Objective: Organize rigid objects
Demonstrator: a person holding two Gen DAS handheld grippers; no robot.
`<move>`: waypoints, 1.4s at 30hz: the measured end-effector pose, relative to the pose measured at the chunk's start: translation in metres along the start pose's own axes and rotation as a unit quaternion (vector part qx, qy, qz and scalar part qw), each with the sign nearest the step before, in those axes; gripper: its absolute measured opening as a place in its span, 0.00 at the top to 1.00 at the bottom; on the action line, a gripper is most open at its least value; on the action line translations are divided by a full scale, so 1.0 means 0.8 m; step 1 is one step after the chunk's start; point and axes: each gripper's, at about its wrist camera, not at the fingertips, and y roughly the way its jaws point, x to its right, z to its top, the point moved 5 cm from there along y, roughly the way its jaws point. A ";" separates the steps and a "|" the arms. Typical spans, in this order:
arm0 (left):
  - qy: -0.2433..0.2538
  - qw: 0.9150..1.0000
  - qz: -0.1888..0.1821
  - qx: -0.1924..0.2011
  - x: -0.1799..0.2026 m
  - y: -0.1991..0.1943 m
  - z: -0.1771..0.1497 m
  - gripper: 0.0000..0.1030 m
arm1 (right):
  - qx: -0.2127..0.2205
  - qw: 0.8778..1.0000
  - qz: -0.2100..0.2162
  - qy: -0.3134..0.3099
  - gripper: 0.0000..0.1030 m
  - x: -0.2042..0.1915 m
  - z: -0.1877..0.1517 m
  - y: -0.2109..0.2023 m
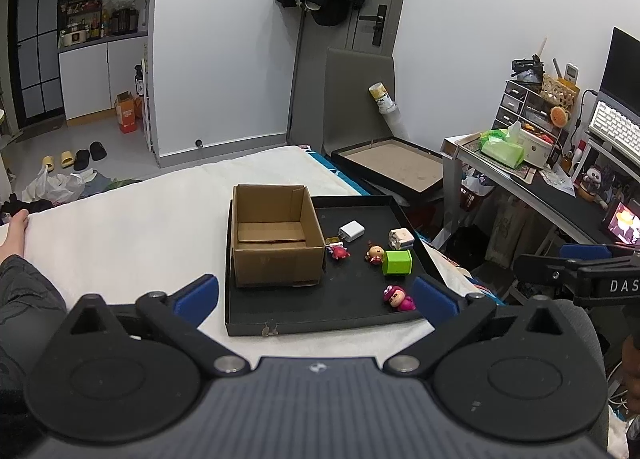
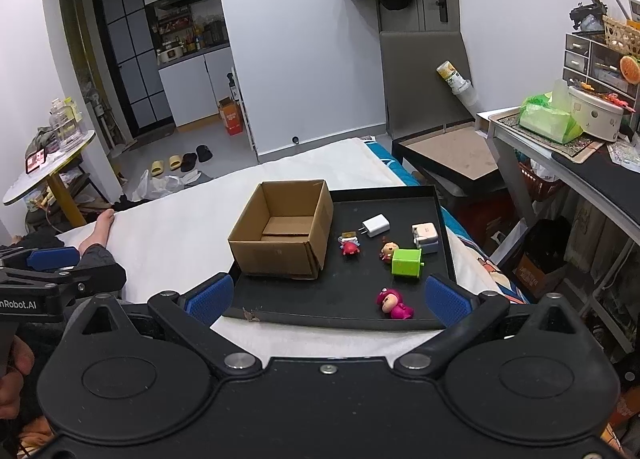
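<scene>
Beside the cardboard box [image 1: 276, 235] on the black tray [image 1: 352, 311], the pink figurine [image 2: 394, 303] lies ahead of both grippers' fingers [image 2: 448, 301], spread apart, empty.

Right hand-held gripper [image 2: 328, 297] spread wide over black tray [image 2: 400, 195]; cardboard box [image 2: 284, 227] empty.

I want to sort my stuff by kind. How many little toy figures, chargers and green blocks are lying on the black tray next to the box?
Toy figures: 3 (red, tan, pink)
Chargers: 2 (flat white, chunky white)
Green blocks: 1
Total: 6
</scene>
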 end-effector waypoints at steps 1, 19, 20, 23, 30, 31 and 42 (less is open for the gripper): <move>0.001 1.000 0.000 0.001 0.001 -0.001 -0.001 0.00 | 0.001 1.000 0.000 0.000 0.00 0.001 0.001 0.000; 0.007 1.000 0.001 0.002 0.004 0.000 -0.003 0.00 | 0.003 1.000 -0.003 0.002 0.00 0.002 0.002 -0.001; 0.007 1.000 0.000 0.002 0.004 0.000 -0.003 0.00 | 0.003 1.000 -0.002 0.003 0.00 0.004 0.002 0.000; 0.006 1.000 0.001 0.001 0.003 0.000 -0.003 0.00 | 0.002 1.000 -0.002 0.003 0.00 0.004 0.003 0.000; 0.007 1.000 0.001 0.001 0.003 0.000 -0.003 0.00 | 0.004 1.000 -0.001 0.001 0.00 0.003 0.003 -0.001; 0.006 1.000 0.001 0.001 0.003 0.000 -0.003 0.00 | 0.004 1.000 -0.001 0.001 0.00 0.003 0.003 -0.001; 0.005 1.000 0.001 0.001 0.004 0.000 -0.003 0.00 | 0.003 1.000 -0.003 -0.001 0.00 0.001 0.001 0.000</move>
